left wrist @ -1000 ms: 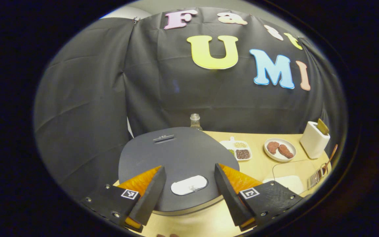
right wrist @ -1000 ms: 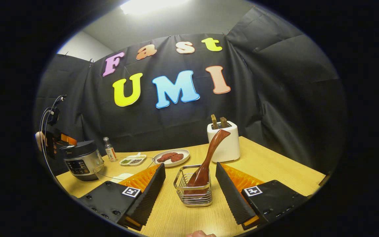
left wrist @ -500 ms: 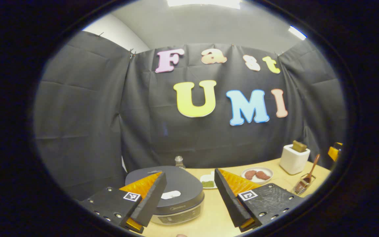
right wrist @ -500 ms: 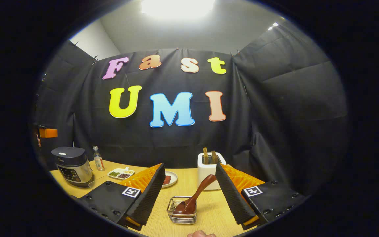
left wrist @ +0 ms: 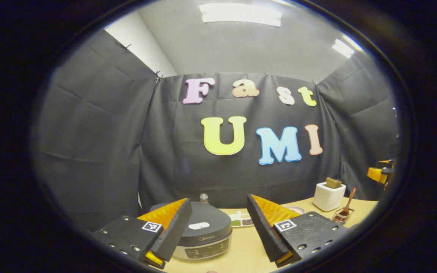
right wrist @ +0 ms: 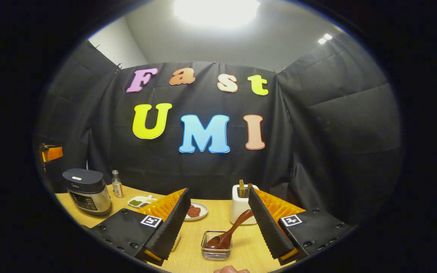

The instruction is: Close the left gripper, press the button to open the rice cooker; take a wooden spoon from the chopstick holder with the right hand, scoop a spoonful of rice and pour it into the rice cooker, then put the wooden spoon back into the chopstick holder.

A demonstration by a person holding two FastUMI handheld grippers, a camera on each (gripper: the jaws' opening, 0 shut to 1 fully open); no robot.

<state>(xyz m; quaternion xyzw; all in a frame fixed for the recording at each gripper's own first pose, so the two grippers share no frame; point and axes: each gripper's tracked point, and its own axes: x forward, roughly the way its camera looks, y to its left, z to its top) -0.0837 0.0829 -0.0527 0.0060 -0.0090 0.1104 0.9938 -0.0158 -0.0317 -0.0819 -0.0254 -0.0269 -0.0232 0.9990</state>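
On the counter [left wrist: 241, 254] the rice cooker [left wrist: 203, 235] sits lid down, now farther off than a second ago: the left hand-held gripper [left wrist: 218, 237], fingers apart, has drawn back from its button [left wrist: 198, 226]. The right hand-held gripper [right wrist: 216, 235], also spread, has likewise backed off the wooden spoon [right wrist: 228, 235] in the chopstick holder [right wrist: 216, 250]. Nothing looks begun.

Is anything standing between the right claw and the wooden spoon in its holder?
Nothing visible. The right claw is open, and the wooden spoon leans in the chopstick holder straight ahead between its fingers, with only bare table around it.
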